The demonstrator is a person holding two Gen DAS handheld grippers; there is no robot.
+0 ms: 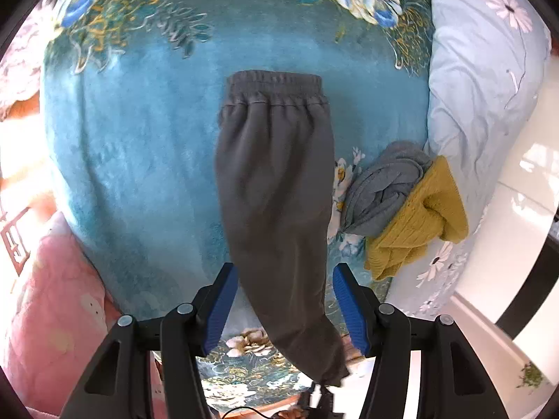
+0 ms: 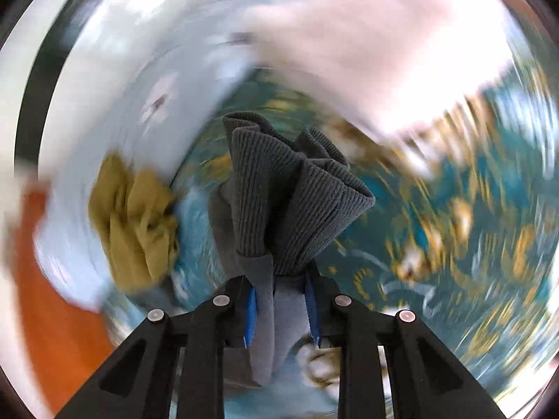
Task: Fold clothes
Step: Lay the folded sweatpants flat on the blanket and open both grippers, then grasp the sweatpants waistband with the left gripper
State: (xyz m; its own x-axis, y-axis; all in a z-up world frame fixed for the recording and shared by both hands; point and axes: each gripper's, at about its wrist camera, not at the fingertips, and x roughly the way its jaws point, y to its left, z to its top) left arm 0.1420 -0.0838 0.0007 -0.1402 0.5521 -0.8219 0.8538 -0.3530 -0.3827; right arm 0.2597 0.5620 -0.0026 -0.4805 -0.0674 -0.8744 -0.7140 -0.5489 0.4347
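In the left wrist view, the dark grey sweatpants with an elastic waistband (image 1: 276, 188) lay lengthwise down the centre of the frame on the teal plush floral blanket (image 1: 139, 160), one leg end trailing off the lower edge, apparently laid out flat for folding. The left gripper (image 1: 284, 309) pointed steeply down over the lower leg with its blue pads set wide on either side of the cloth, not pressing it.

At centre right, a crumpled grey garment (image 1: 380, 188) sat against a mustard-yellow knit top (image 1: 419, 220) beside the pale blue daisy-print quilt (image 1: 489, 87), probably a pile awaiting its turn.

In the blurred right wrist view, the right gripper (image 2: 281, 314) was narrowed onto a grey garment with a ribbed cuff (image 2: 293, 195), which fanned upward at frame centre, seemingly lifted clear of the pile.
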